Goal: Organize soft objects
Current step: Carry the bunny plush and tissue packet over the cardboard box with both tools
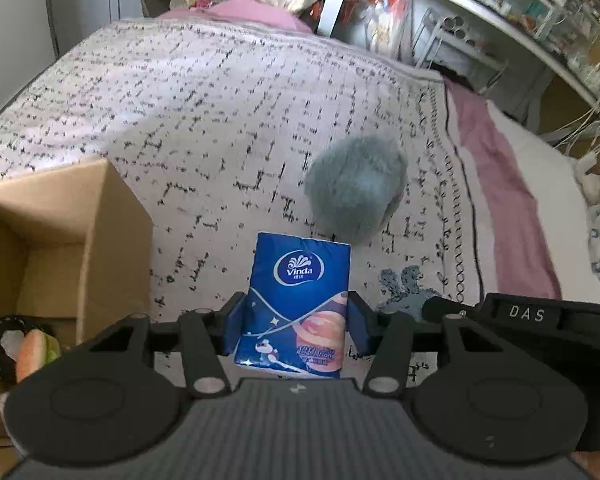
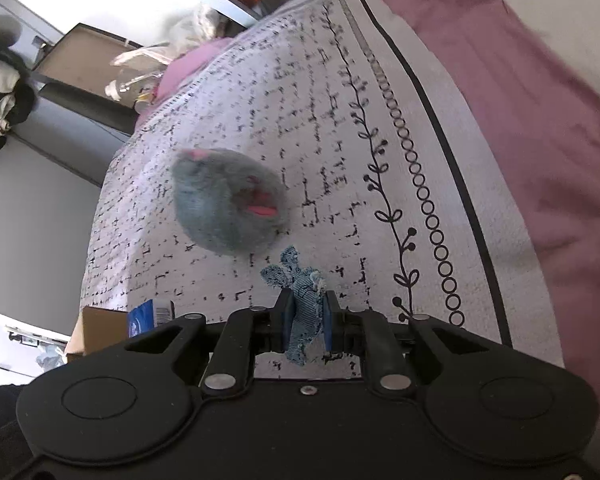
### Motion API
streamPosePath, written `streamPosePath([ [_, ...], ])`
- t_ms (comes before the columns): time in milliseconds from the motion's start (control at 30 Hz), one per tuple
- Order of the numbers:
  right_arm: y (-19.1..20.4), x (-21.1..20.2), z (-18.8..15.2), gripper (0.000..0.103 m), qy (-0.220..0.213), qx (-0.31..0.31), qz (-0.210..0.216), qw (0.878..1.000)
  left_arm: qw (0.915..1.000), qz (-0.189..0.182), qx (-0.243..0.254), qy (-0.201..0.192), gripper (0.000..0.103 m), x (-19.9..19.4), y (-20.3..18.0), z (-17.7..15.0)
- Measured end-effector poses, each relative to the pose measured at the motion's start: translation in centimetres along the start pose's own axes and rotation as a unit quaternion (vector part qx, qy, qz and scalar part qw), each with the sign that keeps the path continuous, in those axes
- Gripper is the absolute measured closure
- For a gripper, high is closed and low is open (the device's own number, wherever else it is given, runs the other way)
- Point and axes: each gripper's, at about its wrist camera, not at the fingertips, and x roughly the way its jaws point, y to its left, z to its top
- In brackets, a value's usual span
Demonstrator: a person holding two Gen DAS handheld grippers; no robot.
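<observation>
My left gripper [image 1: 298, 320] is shut on a blue Vinda tissue pack [image 1: 300, 280], held upright above the patterned bed cover. My right gripper [image 2: 306, 320] is shut on a small blue denim rabbit toy [image 2: 302, 292], whose ears stick out past the fingers. The denim toy also shows in the left wrist view [image 1: 404, 288], to the right of the tissue pack. A fluffy grey plush ball [image 1: 356, 186] with pink parts lies on the cover beyond both grippers; it also shows in the right wrist view [image 2: 228, 200]. The tissue pack's corner shows in the right wrist view [image 2: 148, 318].
An open cardboard box [image 1: 60, 240] stands at the left on the bed, with a pink-and-green soft item [image 1: 34, 352] inside. The white patterned cover [image 1: 220, 112] lies over a pink sheet [image 1: 512, 200]. Cluttered shelves [image 1: 480, 20] stand beyond the bed.
</observation>
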Motion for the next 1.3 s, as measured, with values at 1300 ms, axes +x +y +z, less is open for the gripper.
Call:
streamPosePath([
  [1300,12.2,-9.7,-7.0,0.088,-0.084,-0.145,-0.027,0.985,0.9938,-0.044,-0.012,-0.101,0.051,-12.3,8.9,-2.4],
])
